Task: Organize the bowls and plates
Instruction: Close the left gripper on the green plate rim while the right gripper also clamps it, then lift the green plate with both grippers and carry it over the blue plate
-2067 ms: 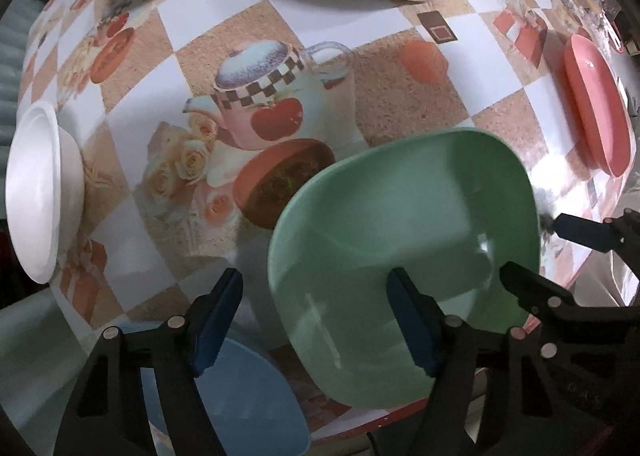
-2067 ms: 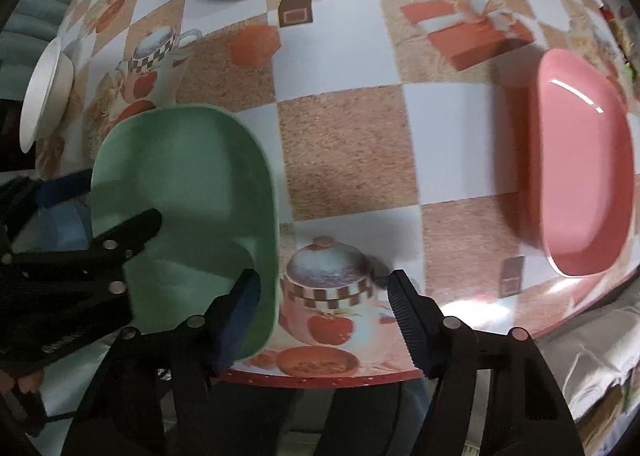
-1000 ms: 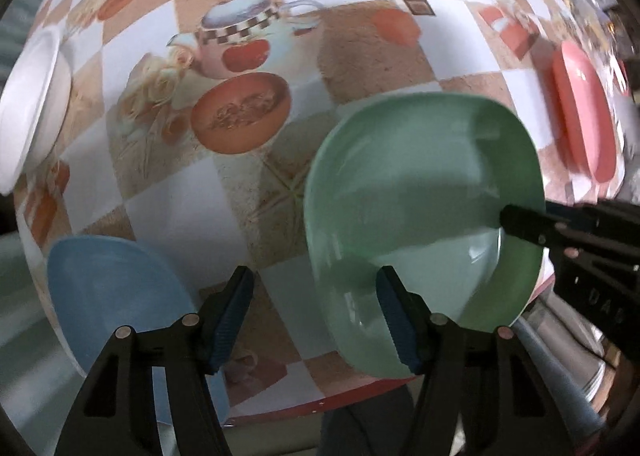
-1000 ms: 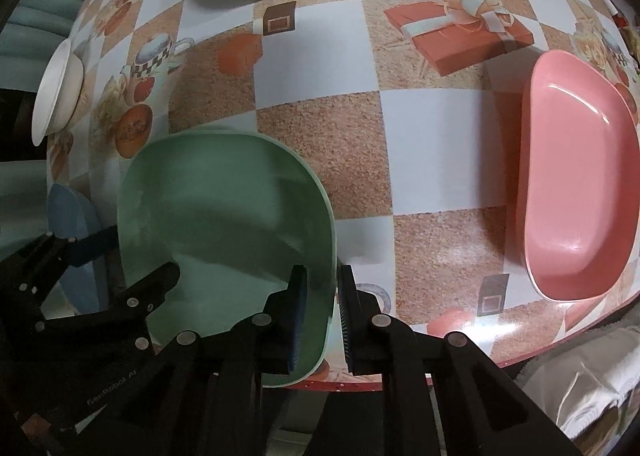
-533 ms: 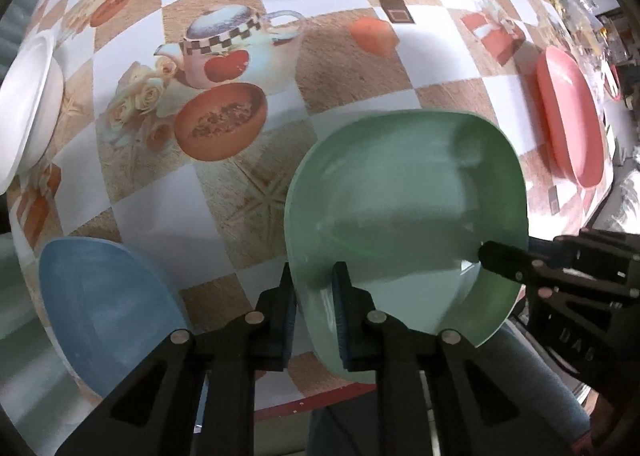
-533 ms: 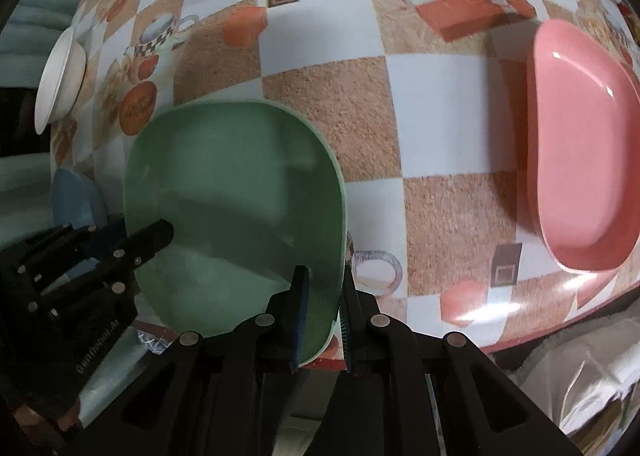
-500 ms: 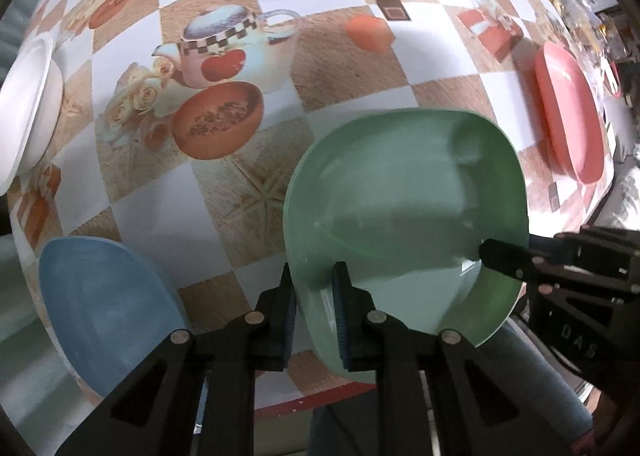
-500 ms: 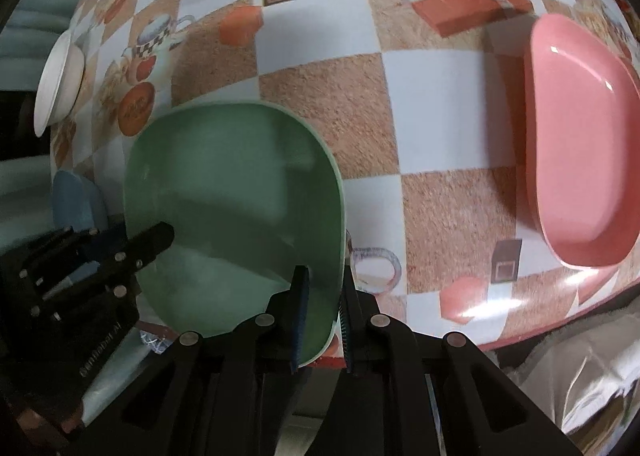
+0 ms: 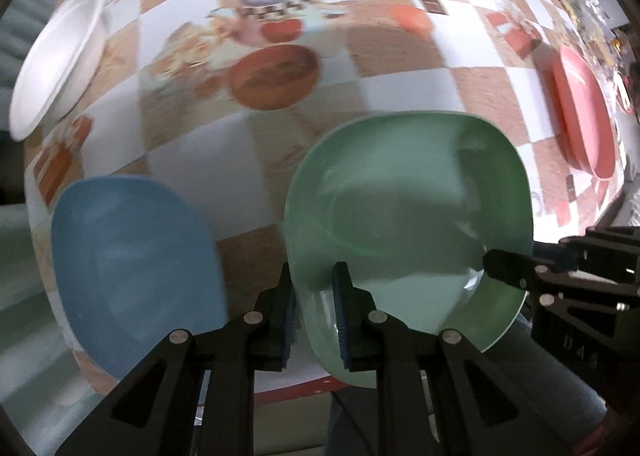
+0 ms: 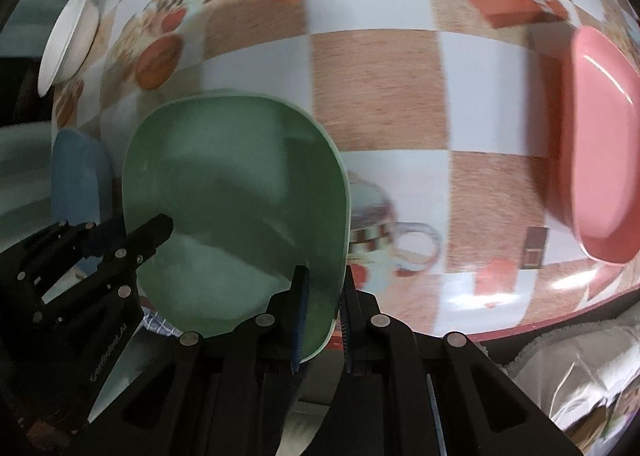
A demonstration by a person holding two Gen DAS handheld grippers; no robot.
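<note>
Main risk: green plate (image 9: 404, 216) slips. It is pinched only at its rim by both tongs, each pair nipped narrow on a thin, glossy edge, so a small twist or uneven pull between the two hands could pry one grip off and tip the plate onto the worktop (image 9: 400, 88) or off its near edge. Part of the plate already overhangs that near edge, so a drop there likely goes to the floor. Second risk: swinging it left could clip the blue plate (image 9: 132, 256) just beside it; swinging right could reach the pink plate (image 10: 600, 160), though that one sits well apart.

Left tongs (image 9: 314, 312) clamp the green plate's near-left rim, one pad outside, one inside the dish. Right tongs (image 10: 324, 316) clamp its near-right rim the same way. So the plate sits between the two pairs, held at two near corners, body stretching away from them toward the far side. Looks lifted or tilted slightly, cannot tell for sure.

White bowls (image 9: 56, 64) sit far left and far middle, untouched.
</note>
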